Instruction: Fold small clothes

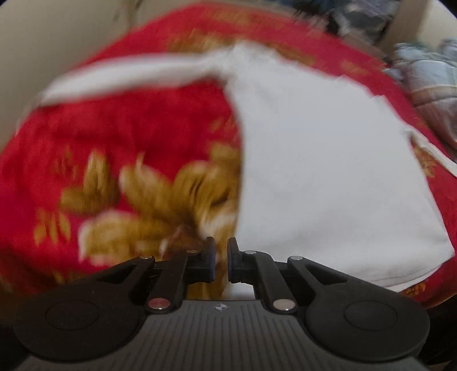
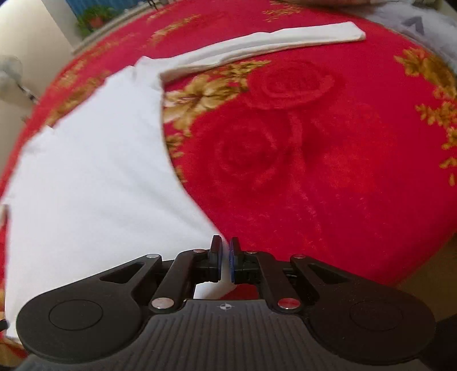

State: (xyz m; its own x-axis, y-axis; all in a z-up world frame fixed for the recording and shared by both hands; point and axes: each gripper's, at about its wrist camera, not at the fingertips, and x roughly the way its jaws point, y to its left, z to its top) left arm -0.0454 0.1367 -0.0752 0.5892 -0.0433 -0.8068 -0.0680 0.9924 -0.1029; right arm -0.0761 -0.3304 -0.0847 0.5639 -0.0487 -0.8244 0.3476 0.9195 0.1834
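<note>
A white long-sleeved garment (image 1: pixel 322 159) lies flat on a red blanket with gold flowers (image 1: pixel 122 134). In the left wrist view one sleeve (image 1: pixel 128 75) stretches out to the left. My left gripper (image 1: pixel 220 258) hovers over the blanket at the garment's lower left edge, jaws nearly closed with a narrow gap, nothing between them. In the right wrist view the garment (image 2: pixel 91 171) fills the left side and its other sleeve (image 2: pixel 265 44) stretches to the right. My right gripper (image 2: pixel 225 256) is at the garment's lower right edge; white cloth shows in the narrow gap between its pads.
The red blanket (image 2: pixel 328 159) covers the whole bed. Crumpled blue-grey clothes (image 1: pixel 425 77) lie at the far right in the left wrist view. A grey cloth (image 2: pixel 414 25) lies at the top right in the right wrist view. A potted plant (image 2: pixel 94 20) stands by the window.
</note>
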